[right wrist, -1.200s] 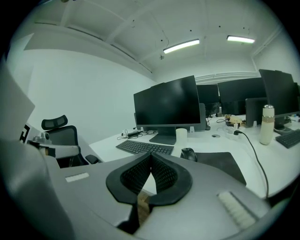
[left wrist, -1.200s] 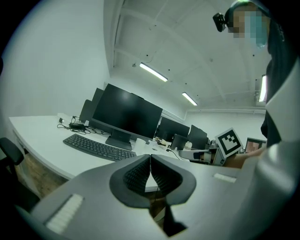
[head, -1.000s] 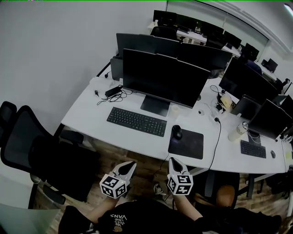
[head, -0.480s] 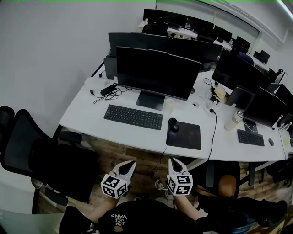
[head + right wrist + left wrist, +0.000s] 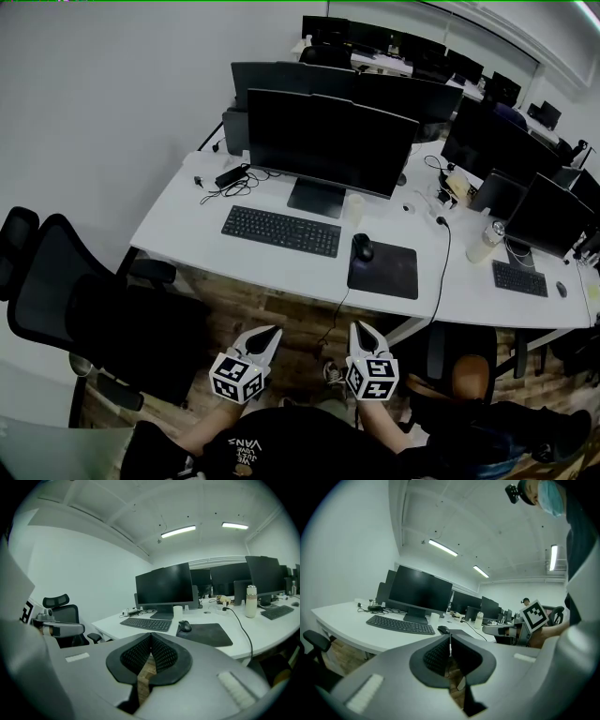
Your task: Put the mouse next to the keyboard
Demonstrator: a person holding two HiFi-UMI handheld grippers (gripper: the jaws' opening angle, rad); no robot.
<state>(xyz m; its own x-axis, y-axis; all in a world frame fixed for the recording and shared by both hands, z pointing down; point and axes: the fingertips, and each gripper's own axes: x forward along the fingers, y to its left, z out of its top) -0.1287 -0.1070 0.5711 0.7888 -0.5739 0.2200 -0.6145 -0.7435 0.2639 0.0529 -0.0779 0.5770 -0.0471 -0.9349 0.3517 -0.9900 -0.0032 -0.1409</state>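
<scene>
We see the mouse (image 5: 362,247) on the bench (image 5: 178,230), sitting on the 10 o'clock corner of the black pad (image 5: 392,274). The keyboard (image 5: 281,231) is at its 9 o'clock, near but not touching. The monitor (image 5: 328,142) stands at 12 o'clock behind both. Left claw (image 5: 270,332) & right claw (image 5: 357,327) hang at 6 o'clock, over the floor, well apart from the bench. Both are pressed together w/ nothing held.

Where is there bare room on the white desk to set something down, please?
Widest bare patch: white desk left of the black keyboard. A narrow strip runs before it. Crowded: tangled black cables behind, black mouse pad right.
</scene>
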